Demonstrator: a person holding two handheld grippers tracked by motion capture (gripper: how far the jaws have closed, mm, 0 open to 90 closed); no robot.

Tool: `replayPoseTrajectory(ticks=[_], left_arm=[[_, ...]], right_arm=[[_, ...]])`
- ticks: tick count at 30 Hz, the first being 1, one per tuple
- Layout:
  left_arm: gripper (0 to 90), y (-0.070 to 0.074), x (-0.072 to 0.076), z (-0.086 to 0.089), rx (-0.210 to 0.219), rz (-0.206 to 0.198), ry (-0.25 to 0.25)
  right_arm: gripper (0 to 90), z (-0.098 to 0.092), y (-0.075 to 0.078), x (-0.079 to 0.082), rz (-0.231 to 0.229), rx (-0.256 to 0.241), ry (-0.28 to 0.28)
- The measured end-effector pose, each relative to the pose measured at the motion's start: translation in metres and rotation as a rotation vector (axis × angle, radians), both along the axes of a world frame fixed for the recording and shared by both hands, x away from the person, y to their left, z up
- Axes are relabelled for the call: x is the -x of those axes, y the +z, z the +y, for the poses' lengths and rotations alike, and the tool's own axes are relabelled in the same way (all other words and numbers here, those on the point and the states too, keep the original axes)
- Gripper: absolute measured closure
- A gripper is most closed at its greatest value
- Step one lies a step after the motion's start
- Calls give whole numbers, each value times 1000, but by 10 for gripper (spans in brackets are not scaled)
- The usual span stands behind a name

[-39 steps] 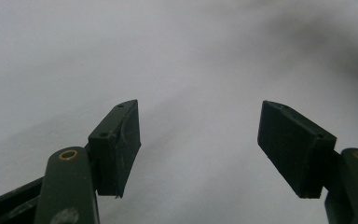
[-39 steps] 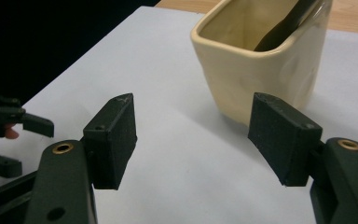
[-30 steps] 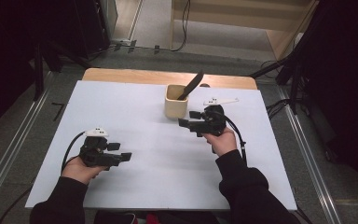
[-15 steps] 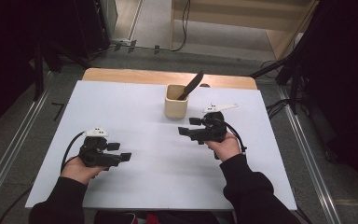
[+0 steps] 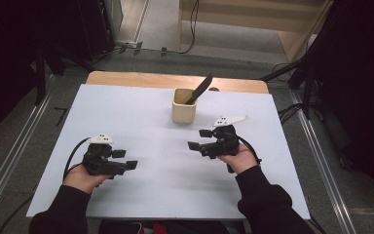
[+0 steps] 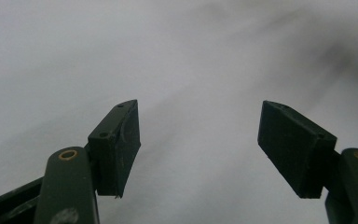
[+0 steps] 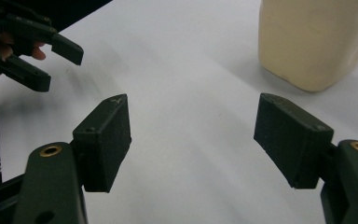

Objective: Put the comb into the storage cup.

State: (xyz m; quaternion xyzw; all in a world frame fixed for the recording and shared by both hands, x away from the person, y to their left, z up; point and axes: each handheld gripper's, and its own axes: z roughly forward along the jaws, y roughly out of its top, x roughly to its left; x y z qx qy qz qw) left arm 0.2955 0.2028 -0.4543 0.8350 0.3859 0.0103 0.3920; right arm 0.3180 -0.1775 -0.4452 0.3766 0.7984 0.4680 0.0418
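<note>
A beige cup (image 5: pixel 183 108) stands at the far middle of the white table (image 5: pixel 141 112), with a black utensil (image 5: pixel 200 87) leaning out of it to the right. My right gripper (image 5: pixel 199 139) hovers a little in front of the cup and to its right, pointing left, jaws open and empty. In the right gripper view (image 7: pixel 193 135) the cup (image 7: pixel 314 42) sits beyond the right jaw. My left gripper (image 5: pixel 125 159) rests near the front left, pointing right, open with nothing between its jaws (image 6: pixel 198 140). It also appears far off as the left gripper (image 7: pixel 32 51).
A wooden strip (image 5: pixel 126 79) runs along the table's far edge. Metal rails (image 5: pixel 321 161) flank both sides of the table. Bare white tabletop lies between the two grippers and in front of the cup.
My right gripper has drawn back from the cup toward the person. The left gripper has stayed where it was.
</note>
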Motion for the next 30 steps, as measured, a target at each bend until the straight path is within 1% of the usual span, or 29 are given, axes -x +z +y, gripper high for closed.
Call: replayPoseTrajectory(ticks=[7,12,18,22,30], left_arm=[[302,1,1,-2,-4,0,-10],[302,1,2,-3,-3,-1,-15],[302,1,3,-3,0,-1,-15],[302,0,4,-3,-4,1,-1],[302,0,5,-3,1,0,-9]], right_arm=[[253,-8,-4,9,9,13,-1],[253,-14,-8,15,13,4,-1],[253,-22,-13,22,18,12,-11],[253,-27,-16,27,20,20,-10],[253,-36,-18,38,26,21,-14]])
